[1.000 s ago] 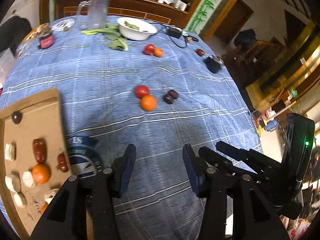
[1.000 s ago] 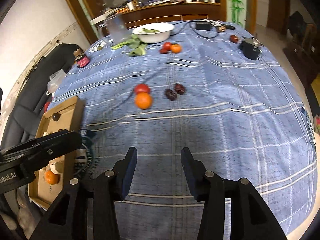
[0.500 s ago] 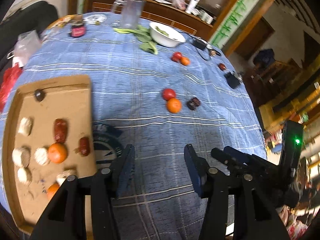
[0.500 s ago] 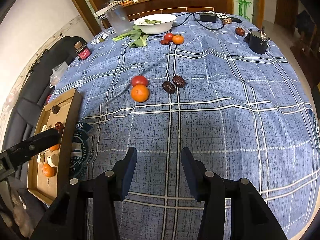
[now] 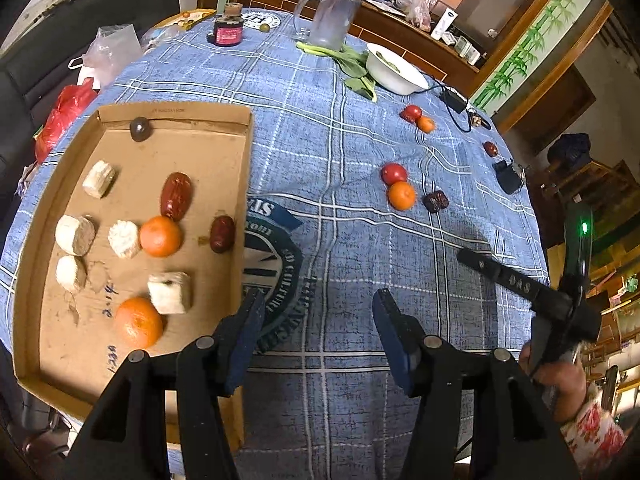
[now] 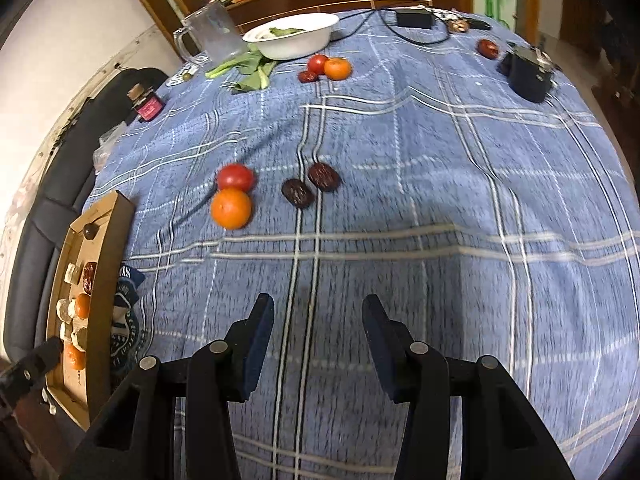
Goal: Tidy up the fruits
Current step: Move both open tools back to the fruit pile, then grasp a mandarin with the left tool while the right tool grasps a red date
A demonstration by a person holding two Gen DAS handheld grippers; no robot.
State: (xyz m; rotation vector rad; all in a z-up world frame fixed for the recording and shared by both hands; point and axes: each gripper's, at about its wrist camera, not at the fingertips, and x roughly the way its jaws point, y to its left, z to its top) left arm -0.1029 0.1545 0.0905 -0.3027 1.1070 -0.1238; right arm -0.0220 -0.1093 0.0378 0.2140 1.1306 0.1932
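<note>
Fruit mid-desk: one glossy tomato (image 6: 235, 177) touching one orange (image 6: 231, 208), two wrinkled dates (image 6: 297, 193). Both tools, left tool (image 5: 318, 340) and right tool (image 6: 318, 346), spread, empty.

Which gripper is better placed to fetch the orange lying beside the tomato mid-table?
Right. The right gripper faces the orange with empty open jaws; the left gripper sits near the cardboard tray, farther away.

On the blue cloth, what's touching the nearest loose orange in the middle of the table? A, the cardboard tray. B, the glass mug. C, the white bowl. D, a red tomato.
D: in the right wrist view the orange sits against the red tomato, with the two dark dates lying apart to its right.
</note>
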